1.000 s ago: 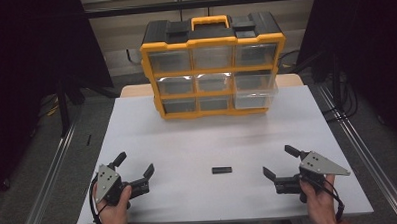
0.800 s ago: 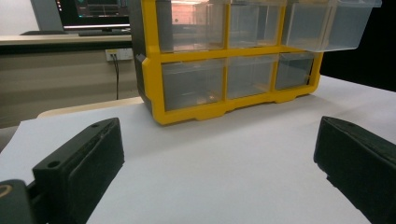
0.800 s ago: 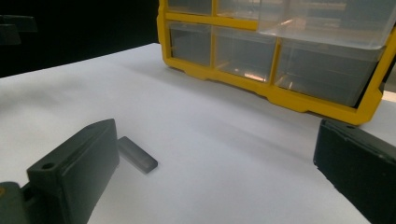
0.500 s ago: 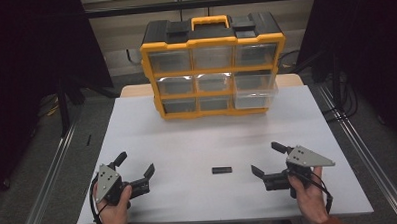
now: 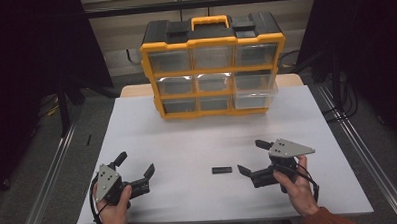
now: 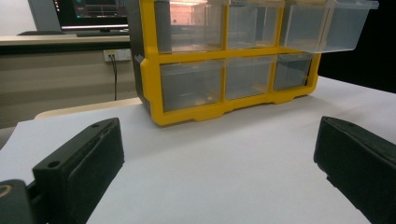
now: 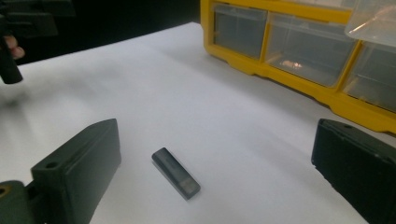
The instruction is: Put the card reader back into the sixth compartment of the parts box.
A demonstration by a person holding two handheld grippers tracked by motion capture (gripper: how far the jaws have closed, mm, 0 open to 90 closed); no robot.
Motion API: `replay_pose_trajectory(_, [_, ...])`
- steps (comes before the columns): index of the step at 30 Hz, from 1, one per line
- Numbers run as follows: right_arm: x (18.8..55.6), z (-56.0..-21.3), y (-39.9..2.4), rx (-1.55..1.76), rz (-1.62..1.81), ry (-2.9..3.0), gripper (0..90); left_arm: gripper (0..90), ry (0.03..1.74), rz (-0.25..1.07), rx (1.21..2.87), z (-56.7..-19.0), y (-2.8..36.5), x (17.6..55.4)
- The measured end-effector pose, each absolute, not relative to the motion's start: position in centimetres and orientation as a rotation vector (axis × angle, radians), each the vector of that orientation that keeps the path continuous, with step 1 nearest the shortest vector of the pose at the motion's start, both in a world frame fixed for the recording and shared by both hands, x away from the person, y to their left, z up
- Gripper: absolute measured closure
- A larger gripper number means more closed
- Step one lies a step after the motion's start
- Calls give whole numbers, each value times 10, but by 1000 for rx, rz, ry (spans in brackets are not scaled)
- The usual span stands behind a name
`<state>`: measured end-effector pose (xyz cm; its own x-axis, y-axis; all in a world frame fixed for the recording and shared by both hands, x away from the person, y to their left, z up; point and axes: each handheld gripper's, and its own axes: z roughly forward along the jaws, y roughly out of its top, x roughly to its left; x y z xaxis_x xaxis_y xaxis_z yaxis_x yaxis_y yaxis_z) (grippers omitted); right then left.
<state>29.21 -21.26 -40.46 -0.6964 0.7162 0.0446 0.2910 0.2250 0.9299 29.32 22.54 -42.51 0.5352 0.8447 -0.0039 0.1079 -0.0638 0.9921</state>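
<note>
A small flat black stick [image 5: 221, 169] lies on the white table [image 5: 197, 142]; in the right gripper view the stick [image 7: 176, 173] rests just ahead of the jaws. My right gripper [image 5: 251, 157] is open, a little to the right of the stick, pointing left at it. My left gripper [image 5: 135, 164] is open near the table's front left corner, holding nothing. A yellow and black organiser [image 5: 212, 66] with clear drawers stands at the back; its middle right drawer [image 5: 254, 88] is pulled out.
The organiser [image 6: 224, 60] faces the left gripper across bare table. A metal rail [image 5: 48, 172] runs along the table's left side and another rail [image 5: 363, 151] along the right. Dark stands and cables sit on the floor at both sides.
My right gripper has moved left along the front of the table, closing in on the black stick. The left gripper has stayed put.
</note>
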Motion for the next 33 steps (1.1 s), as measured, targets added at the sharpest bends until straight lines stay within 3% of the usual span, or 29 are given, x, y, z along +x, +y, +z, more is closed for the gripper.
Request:
replay_pose_trajectory(24, [330,-396,-182,906,1242,2475,27,17,843,737,1529,-425,225,293])
replay_pose_trajectory(33, [347,-410,-165,917,1008,2730,37,17,842,735,1531,-425,226,293])
